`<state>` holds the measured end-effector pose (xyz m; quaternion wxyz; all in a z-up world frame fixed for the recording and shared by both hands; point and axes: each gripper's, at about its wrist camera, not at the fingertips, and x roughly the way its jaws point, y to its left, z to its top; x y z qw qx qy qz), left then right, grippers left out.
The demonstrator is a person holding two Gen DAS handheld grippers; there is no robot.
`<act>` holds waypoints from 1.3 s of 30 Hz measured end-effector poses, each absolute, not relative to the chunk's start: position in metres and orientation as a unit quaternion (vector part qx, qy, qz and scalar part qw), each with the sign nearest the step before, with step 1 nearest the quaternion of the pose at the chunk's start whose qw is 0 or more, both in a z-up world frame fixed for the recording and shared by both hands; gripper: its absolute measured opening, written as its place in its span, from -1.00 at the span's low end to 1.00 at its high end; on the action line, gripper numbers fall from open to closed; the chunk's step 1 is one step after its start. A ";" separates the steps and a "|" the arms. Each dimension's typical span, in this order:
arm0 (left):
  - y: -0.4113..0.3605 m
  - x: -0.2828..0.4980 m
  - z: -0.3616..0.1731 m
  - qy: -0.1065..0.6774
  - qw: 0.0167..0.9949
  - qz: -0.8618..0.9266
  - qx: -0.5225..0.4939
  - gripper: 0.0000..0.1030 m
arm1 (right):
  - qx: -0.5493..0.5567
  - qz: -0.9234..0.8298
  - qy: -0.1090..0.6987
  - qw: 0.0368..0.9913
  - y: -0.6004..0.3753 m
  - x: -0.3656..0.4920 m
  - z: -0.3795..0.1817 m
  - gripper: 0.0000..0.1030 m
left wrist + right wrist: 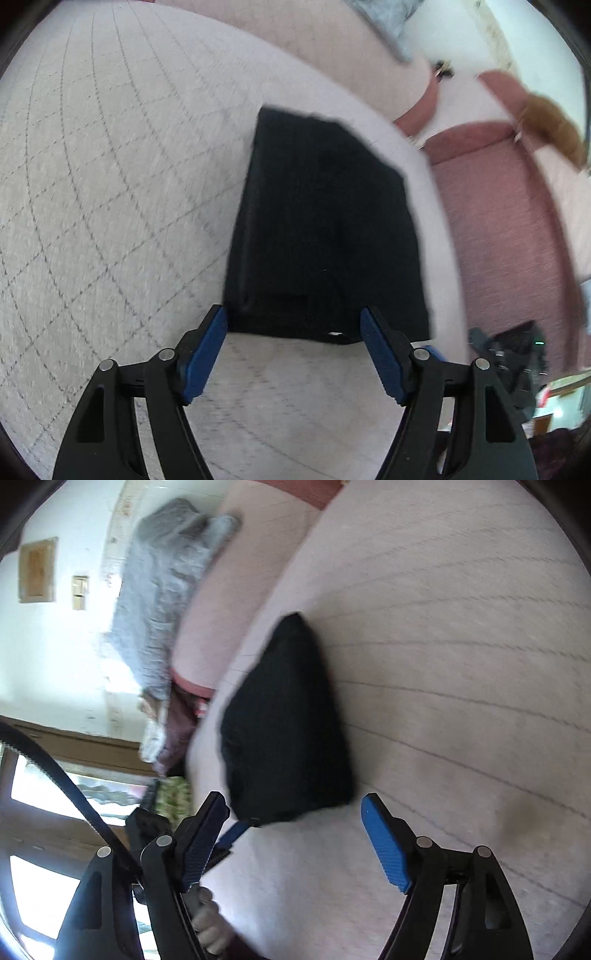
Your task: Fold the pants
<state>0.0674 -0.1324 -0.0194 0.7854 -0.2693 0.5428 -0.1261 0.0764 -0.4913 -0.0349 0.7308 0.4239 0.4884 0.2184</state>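
Observation:
The black pants (325,229) lie folded into a compact rectangle on a pale quilted bed cover (110,166). My left gripper (293,332) is open and empty, its blue pads just short of the near edge of the pants. In the right wrist view the pants (288,731) show as a dark folded bundle near the bed's edge. My right gripper (295,816) is open and empty, just short of the bundle's near end. The other gripper's blue finger (231,836) shows at the bundle's lower left.
A grey blanket (166,598) lies bunched on the pink bedding toward the wall. A pink mattress side and pink floor (498,240) lie to the right of the bed. Dark equipment (513,354) stands on the floor at lower right.

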 end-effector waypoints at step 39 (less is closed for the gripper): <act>-0.180 -0.044 0.014 0.466 0.884 0.009 -0.040 0.44 | 0.118 0.103 0.433 0.888 -0.447 -0.031 -0.014 0.58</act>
